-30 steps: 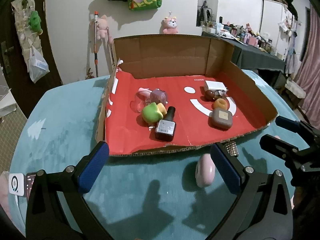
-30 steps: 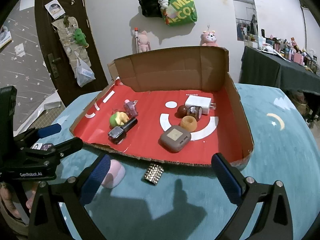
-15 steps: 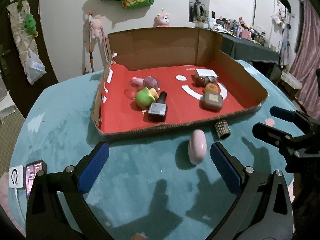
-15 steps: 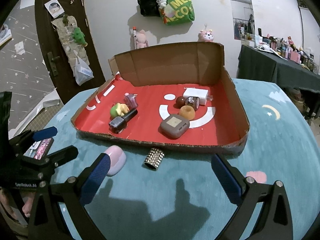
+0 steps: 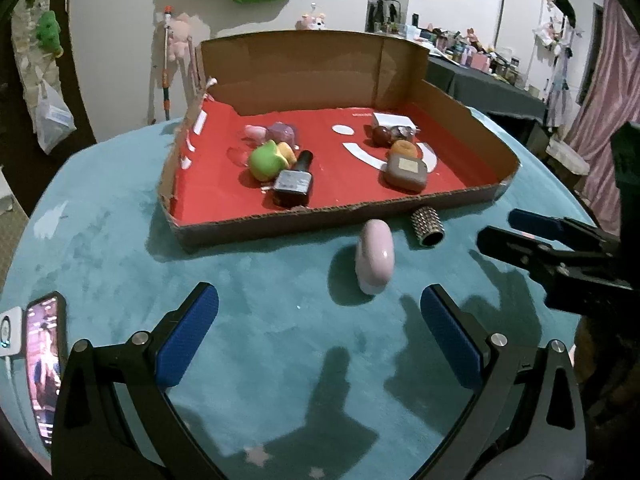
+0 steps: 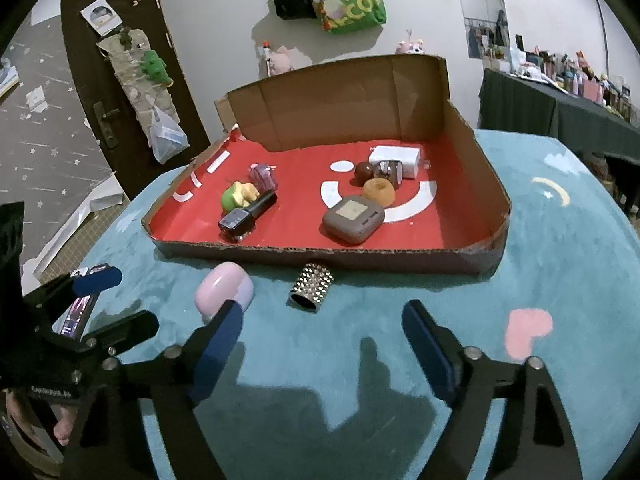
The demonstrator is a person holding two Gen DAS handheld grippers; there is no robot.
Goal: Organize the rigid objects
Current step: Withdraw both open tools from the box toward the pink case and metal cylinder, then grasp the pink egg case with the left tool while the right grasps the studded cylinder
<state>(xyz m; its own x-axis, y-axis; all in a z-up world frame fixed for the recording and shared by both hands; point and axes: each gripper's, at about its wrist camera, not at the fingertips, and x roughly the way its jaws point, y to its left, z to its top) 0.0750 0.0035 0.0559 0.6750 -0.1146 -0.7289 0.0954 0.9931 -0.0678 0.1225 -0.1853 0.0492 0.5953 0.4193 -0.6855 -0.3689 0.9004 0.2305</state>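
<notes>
Two loose things lie on the teal cloth just outside the cardboard box point(image 6: 476, 258): a studded cylinder point(image 6: 311, 287) near its front wall and a pink case point(image 6: 224, 290) to that cylinder's left. The cylinder's long axis runs toward the box, straight ahead of the right gripper point(image 6: 320, 354), whose jaws, empty, have just been closing yet stand apart. The left gripper point(image 5: 320, 334), jaws wide and empty, faces the case, so each likely takes its nearer piece.
</notes>
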